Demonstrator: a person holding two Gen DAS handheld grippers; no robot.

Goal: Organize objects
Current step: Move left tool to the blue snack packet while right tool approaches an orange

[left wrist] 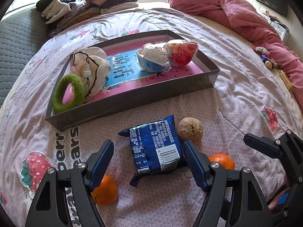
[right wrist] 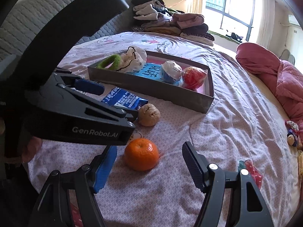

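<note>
So both grippers are hanging over the bed, which has a pale pink printed sheet on it. The left gripper has its fingers spread wide either side of a blue snack packet lying on the sheet. The right-hand pad looks like it's right up against the packet's edge, but I can't tell if it actually touches, and the other pad is clearly off it. A walnut sits just beside the packet's far corner. One mandarin is half hidden behind the left finger, and a second mandarin peeks out behind the other finger.

In the right wrist view, the right gripper is also wide open with nothing clamped, and that second mandarin sits on the sheet between its fingers, nearer the blue-padded one. The left gripper's black body blocks most of the packet from here.

Farther back there's a shallow grey box holding a green fuzzy ring, a crumpled white bag, and two wrapped round things, one blue-white and one red; can't make out what they are through the wrap. Folded clothes and a pink quilt lie at the bed's far side. Some small stuff at the right edge is too distorted to identify.
</note>
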